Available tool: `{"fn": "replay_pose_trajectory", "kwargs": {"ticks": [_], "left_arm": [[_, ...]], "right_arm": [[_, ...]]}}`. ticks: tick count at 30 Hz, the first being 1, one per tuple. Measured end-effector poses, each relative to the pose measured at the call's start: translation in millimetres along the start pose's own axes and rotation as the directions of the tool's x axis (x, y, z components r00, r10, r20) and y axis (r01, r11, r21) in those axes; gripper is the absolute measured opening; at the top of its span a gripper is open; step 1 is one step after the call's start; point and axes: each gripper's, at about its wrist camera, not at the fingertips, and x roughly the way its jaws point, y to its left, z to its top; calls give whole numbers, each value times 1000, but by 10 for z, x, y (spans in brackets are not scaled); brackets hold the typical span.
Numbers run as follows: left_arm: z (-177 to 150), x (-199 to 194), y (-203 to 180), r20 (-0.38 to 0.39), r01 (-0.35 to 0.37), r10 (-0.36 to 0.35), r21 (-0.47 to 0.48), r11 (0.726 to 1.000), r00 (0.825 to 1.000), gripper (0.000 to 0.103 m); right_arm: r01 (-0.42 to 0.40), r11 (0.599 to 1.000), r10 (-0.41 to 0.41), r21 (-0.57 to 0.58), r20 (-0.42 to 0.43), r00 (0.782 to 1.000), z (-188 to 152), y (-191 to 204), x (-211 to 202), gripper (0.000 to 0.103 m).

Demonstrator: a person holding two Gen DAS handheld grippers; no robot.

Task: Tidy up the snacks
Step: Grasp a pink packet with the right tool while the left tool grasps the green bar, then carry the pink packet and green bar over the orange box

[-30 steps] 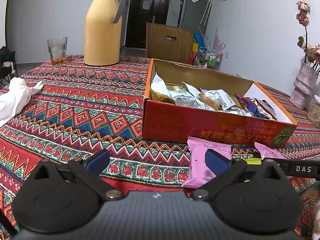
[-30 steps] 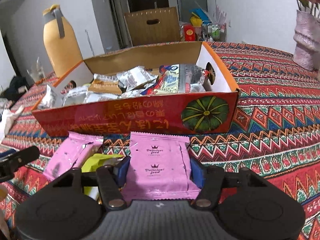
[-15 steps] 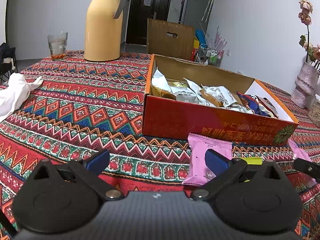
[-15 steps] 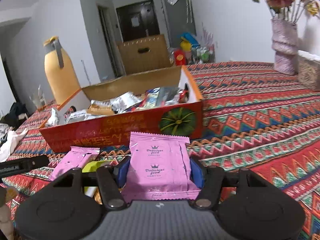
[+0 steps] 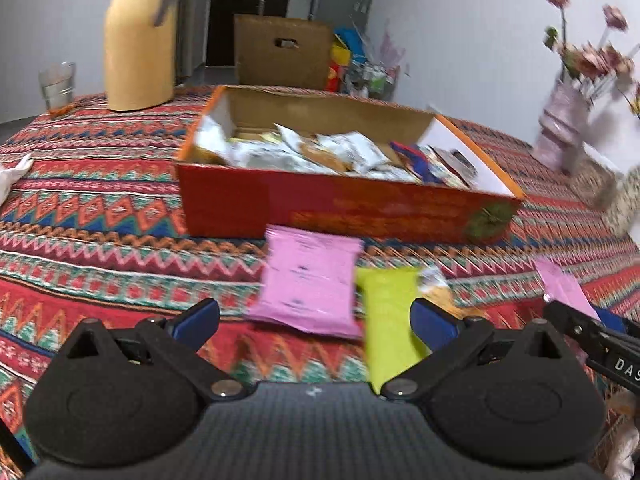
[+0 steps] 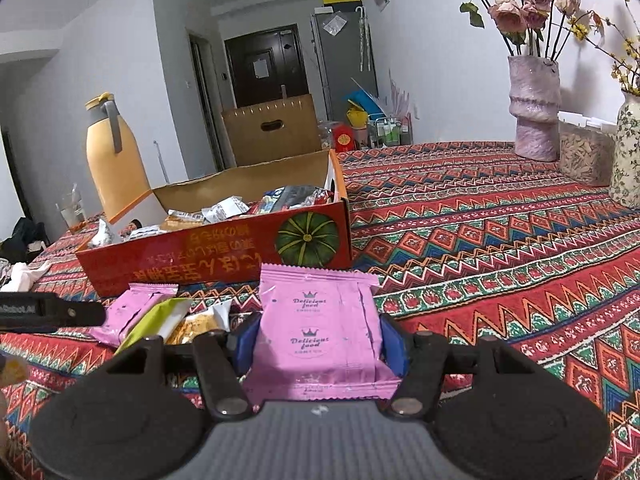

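A pink snack packet [image 6: 318, 330] sits upright between the fingers of the right gripper [image 6: 318, 344], its printed face toward the camera; the blue pads press its two side edges, so its long axis runs forward, away from the hand, and it is lifted clear of the patterned tablecloth [image 6: 500, 240]. Ahead of those fingertips and a little to their left stands the open red snack box [image 6: 224, 256], its long side lying crosswise and its near wall facing the packet, with many wrapped snacks already inside. The likely next move, then, is forward, up and over that near wall. The left gripper [image 5: 314, 318] is empty, its blue fingers spread wide. Just ahead of them, between fingers and box, lies a second pink packet [image 5: 308, 280]. Beside it, close to the left gripper's right finger, lies a yellow-green packet [image 5: 390, 316], its long axis pointing toward the box. A small orange snack [image 5: 438, 292] lies just past that one. For these loose snacks the left hand is the nearer. A yellow thermos jug [image 6: 112, 160] stands beyond the box, to its left.
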Motion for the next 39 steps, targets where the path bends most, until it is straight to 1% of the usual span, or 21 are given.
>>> {"fn": "replay_pose_trajectory", "kwargs": {"ticks": [6, 8, 11, 12, 14, 15, 16, 17, 18, 19, 23, 25, 39], "left_arm": [[-108, 79, -226, -45, 7, -6, 20, 1000, 999, 103], [-134, 109, -256, -62, 8, -7, 15, 1000, 998, 101], [-167, 159, -290, -87, 14, -12, 13, 1000, 996, 89], [-178, 176, -301, -96, 17, -15, 15, 1000, 995, 82], [-197, 168, -332, -89, 17, -15, 27, 999, 996, 78], [-203, 161, -339, -88, 28, -25, 29, 999, 996, 72], [-206, 154, -347, -86, 36, -33, 32, 999, 996, 64], [-211, 143, -352, -85, 43, -39, 35, 998, 996, 59], [-217, 135, -359, -83, 48, -45, 40, 998, 996, 48], [-222, 127, -370, -81, 51, -47, 46, 998, 996, 41], [-267, 98, -394, -50, 13, -10, 60, 998, 999, 40], [-269, 75, -388, -45, 18, -16, 58, 998, 999, 40], [-204, -234, -416, 55, 29, -34, 95, 995, 998, 40]], "right_arm": [[-20, 1000, 20, -1, 12, 1000, -61, -32, -88, 61], [-27, 1000, 26, 4, 13, 1000, -81, -52, -108, 61], [-37, 999, 37, 11, 14, 999, -106, -67, -129, 61], [-41, 999, 41, 14, 15, 999, -111, -68, -138, 61], [-52, 999, 52, 17, 18, 999, -118, -66, -150, 61], [-57, 998, 56, 17, 18, 998, -124, -63, -154, 61], [-60, 998, 60, 17, 17, 998, -129, -61, -156, 61], [-63, 998, 62, 18, 17, 998, -137, -57, -161, 61], [-64, 998, 64, 18, 16, 998, -142, -55, -164, 61], [-66, 998, 66, 19, 16, 998, -145, -51, -168, 61], [-74, 997, 73, 20, 16, 997, -165, -39, -194, 61], [-77, 997, 76, 18, 17, 997, -169, -28, -209, 61], [-84, 996, 84, -7, 30, 996, -144, 57, -289, 61]]}}
